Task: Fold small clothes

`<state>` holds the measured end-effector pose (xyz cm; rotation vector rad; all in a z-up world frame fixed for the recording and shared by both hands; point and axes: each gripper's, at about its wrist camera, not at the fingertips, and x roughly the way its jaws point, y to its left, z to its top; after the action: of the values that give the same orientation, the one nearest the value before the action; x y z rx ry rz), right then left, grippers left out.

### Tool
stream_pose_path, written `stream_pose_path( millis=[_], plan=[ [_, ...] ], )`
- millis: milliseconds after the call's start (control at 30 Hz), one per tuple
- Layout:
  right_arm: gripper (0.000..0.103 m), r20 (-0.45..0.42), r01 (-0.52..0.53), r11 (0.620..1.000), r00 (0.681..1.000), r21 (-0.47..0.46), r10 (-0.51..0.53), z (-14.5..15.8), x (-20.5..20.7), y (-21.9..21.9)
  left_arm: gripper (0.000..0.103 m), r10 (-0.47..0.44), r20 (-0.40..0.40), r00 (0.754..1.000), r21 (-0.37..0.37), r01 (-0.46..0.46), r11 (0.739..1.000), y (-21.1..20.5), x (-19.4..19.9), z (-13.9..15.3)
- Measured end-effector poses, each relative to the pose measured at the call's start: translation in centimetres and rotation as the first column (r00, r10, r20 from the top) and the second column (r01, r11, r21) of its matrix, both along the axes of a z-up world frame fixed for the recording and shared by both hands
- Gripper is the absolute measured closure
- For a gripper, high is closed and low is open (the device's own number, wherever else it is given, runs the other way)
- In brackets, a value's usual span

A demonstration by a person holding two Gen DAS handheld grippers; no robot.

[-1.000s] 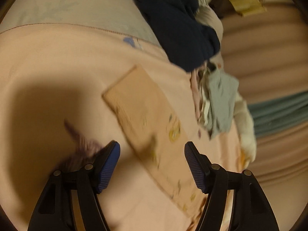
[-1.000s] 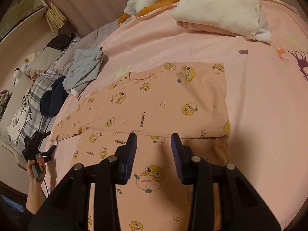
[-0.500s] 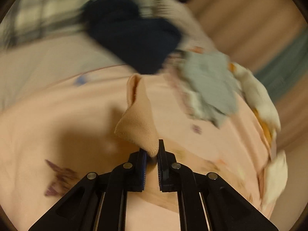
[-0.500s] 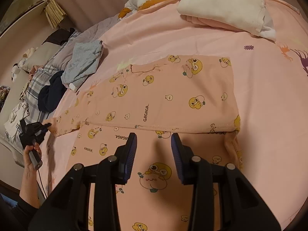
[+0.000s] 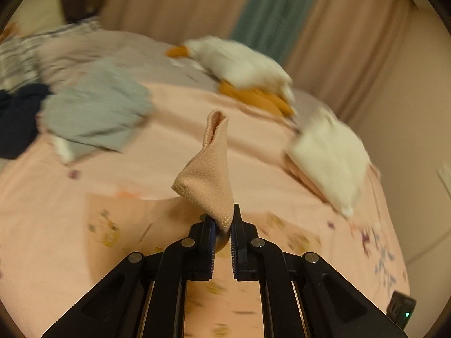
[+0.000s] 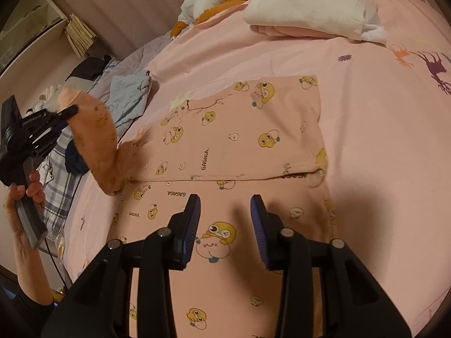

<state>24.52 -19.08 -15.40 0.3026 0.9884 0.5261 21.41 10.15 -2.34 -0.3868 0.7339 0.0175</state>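
A pink top (image 6: 239, 129) printed with yellow cartoon faces lies spread flat on the pink bed sheet (image 6: 380, 140). My left gripper (image 5: 222, 219) is shut on the cuff of its sleeve (image 5: 205, 174), which stands up in a cone above the pads. In the right wrist view that left gripper (image 6: 64, 112) is raised at the left in a person's hand (image 6: 25, 197), and the sleeve (image 6: 95, 140) hangs from it in an arc down to the top. My right gripper (image 6: 225, 208) hovers open over the top's near part, with nothing between its fingers.
A grey garment (image 6: 126, 95) and dark and plaid cloths (image 6: 62, 191) lie at the bed's left edge. A folded white stack (image 6: 307, 0) and a white and orange plush (image 5: 239, 64) sit at the far side. Curtains (image 5: 282, 14) hang behind.
My left gripper closed on the sleeve cuff, then lifted it off the bed and swung it up and over towards the top. The right gripper edged slightly forward.
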Motion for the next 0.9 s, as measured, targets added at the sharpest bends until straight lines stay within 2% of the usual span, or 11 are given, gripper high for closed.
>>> stream_pose_path(
  millis=[133,233,267,300,333,367,467,567,667,800,900],
  plan=[
    [0.065,-0.008,0.019,1.000,1.000,0.011,-0.018,-0.4,0.2,-1.1,0.097,-0.083,-0.080,0.993,0.030,0.086,0.996,-5.4,1.4,-3.2],
    [0.063,-0.019,0.036,0.999,0.999,0.026,-0.035,-0.8,0.3,-1.8,0.096,-0.139,-0.172,0.975,0.043,0.149,0.988,-8.2,2.5,-6.3],
    [0.060,-0.022,0.041,0.999,0.999,0.032,-0.040,-0.9,0.3,-2.0,0.092,-0.159,-0.216,0.963,0.048,0.173,0.984,-9.0,2.4,-7.3],
    [0.057,-0.029,0.048,0.998,0.998,0.041,-0.047,-1.0,0.4,-2.2,0.077,-0.171,-0.248,0.954,0.047,0.188,0.981,-9.4,2.6,-8.3],
    [0.055,-0.034,0.052,0.997,0.998,0.049,-0.050,-1.1,0.5,-2.3,0.067,-0.195,-0.290,0.937,0.027,0.212,0.977,-9.7,2.8,-9.2],
    [0.054,-0.040,0.055,0.997,0.998,0.059,-0.052,-1.1,0.7,-2.3,0.052,-0.208,-0.299,0.931,0.007,0.220,0.975,-9.7,2.5,-9.5],
    [0.050,-0.054,0.047,0.993,0.998,0.105,-0.041,-1.0,1.3,-1.9,0.046,-0.222,-0.264,0.939,-0.016,0.226,0.974,-8.4,0.9,-8.7],
    [0.049,-0.065,0.030,0.988,0.998,0.154,-0.020,-0.9,2.2,-0.8,0.035,-0.186,-0.204,0.961,-0.008,0.189,0.982,-5.6,-1.2,-7.3],
    [0.049,-0.074,0.018,0.986,0.997,0.166,-0.006,-1.0,3.5,0.9,0.035,-0.126,-0.175,0.977,0.027,0.132,0.991,-2.5,-2.9,-6.7],
    [0.049,-0.148,0.033,0.989,0.989,0.146,-0.012,-2.2,5.8,3.4,0.035,-0.014,-0.164,0.986,0.056,0.023,0.998,2.5,-5.6,-6.7],
    [0.058,-0.175,0.034,0.988,0.985,0.148,-0.008,-2.7,7.0,4.9,0.035,0.068,-0.167,0.984,0.054,-0.060,0.997,6.0,-7.6,-6.9]
  ],
)
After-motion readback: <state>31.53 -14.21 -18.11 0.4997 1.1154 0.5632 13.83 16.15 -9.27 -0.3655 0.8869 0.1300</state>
